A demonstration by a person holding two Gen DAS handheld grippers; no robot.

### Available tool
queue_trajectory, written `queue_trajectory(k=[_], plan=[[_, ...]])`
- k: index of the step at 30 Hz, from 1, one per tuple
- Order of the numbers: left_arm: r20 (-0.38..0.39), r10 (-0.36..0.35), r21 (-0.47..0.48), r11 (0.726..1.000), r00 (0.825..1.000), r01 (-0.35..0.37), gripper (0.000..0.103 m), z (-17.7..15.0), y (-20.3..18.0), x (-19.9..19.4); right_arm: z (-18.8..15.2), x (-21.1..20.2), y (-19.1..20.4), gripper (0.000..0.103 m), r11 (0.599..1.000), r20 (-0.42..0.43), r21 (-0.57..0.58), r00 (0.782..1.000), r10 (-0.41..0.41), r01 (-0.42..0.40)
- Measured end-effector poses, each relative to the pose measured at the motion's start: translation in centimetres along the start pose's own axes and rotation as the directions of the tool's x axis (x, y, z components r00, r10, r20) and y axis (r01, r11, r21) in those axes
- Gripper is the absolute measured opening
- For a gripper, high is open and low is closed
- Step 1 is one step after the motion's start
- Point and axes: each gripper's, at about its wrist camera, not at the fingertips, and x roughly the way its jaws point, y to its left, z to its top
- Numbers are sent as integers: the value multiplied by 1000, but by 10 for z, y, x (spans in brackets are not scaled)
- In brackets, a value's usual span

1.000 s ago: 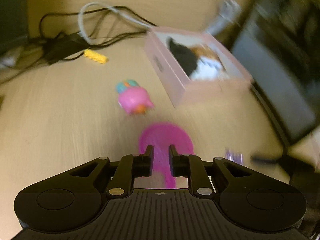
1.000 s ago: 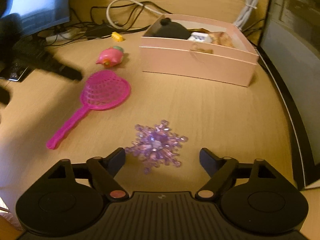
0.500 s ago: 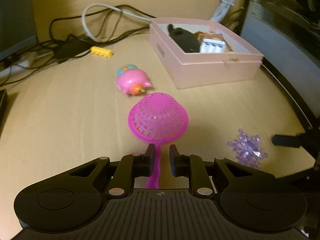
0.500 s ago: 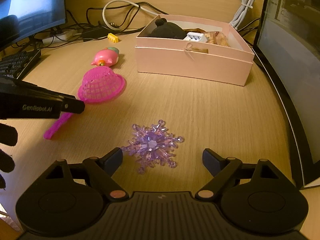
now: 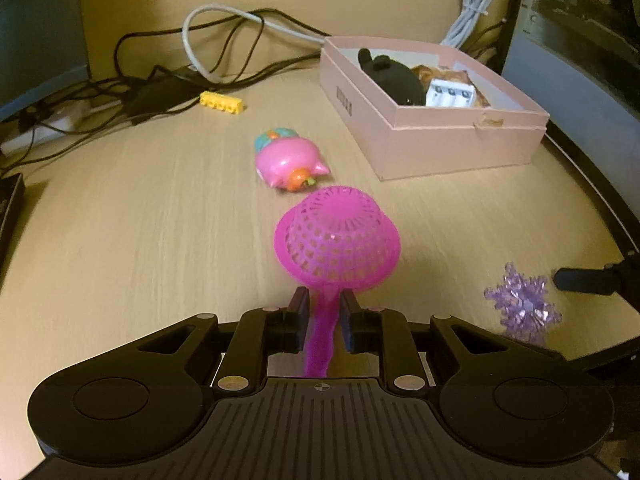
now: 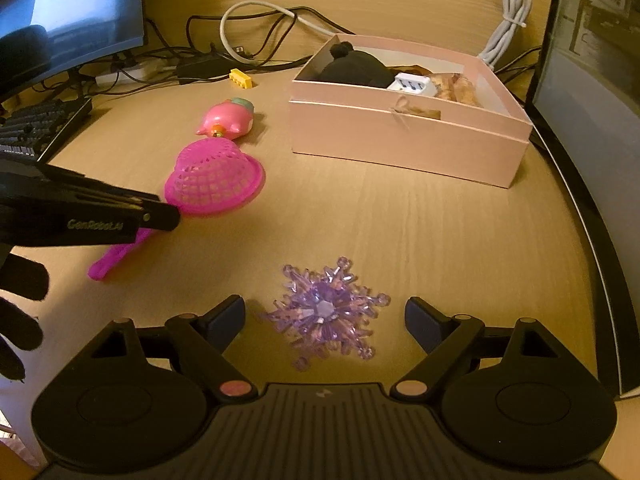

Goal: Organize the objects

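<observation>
Left wrist view: the left gripper (image 5: 324, 312) sits narrow around the handle of a bright pink plastic mesh scoop (image 5: 338, 246), handle between the pads; a thin gap shows on each side, so I cannot tell if the pads press it. The scoop's dome-shaped basket is bottom-up just ahead of the fingertips, over the light wood desk (image 5: 140, 220). Just beyond it lies a pink plastic pig toy with a teal back (image 5: 288, 160). A small yellow toy brick (image 5: 221, 103) lies farther back near a tangle of black and grey cables (image 5: 192, 68). To the right stands an open pale pink cardboard box (image 5: 432, 136) holding a black plush toy (image 5: 390, 76), a white ribbed block (image 5: 450, 96) and something brown. A purple crystal-like plastic snowflake (image 5: 522, 304) lies at lower right, one black finger of the other gripper just beside it.

Right wrist view: the right gripper (image 6: 324, 320) is spread wide, holding nothing; the snowflake (image 6: 326, 312) lies on the desk (image 6: 440, 240) between its fingers, not touched by either. At left the left gripper (image 6: 160, 216) is at the scoop's handle, scoop (image 6: 214, 178) tilted, handle end down near the desk. A black-gloved hand (image 6: 20, 312) shows at the left edge. Pig toy (image 6: 228, 120), brick (image 6: 240, 78) and box (image 6: 408, 140) sit behind; a keyboard (image 6: 36, 124) and monitor (image 6: 68, 16) are far left.
</observation>
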Motion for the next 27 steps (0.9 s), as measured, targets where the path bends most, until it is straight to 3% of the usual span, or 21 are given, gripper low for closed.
queue_trajectory(k=[2, 6, 10, 17, 27], plan=[[16, -6, 8, 1000, 1000, 6, 21, 1, 0, 2, 1, 0, 2, 84, 1000, -1, -11, 1000, 8, -8], [31, -9, 35, 999, 999, 8, 20, -1, -1, 2, 7, -3, 9, 61, 998, -18, -49, 999, 35, -36], [3, -49, 48, 998, 999, 48, 16, -1, 1, -1, 12, -10, 11, 61, 998, -27, -67, 1000, 12, -14], [-18, -151, 26, 988, 988, 152, 15, -3, 9, -23, 26, -42, -5, 61, 999, 43, -49, 999, -14, 16], [28, -268, 65, 962, 963, 265, 15, 17, -2, -66, 20, -63, -14, 61, 999, 63, -27, 997, -41, 43]])
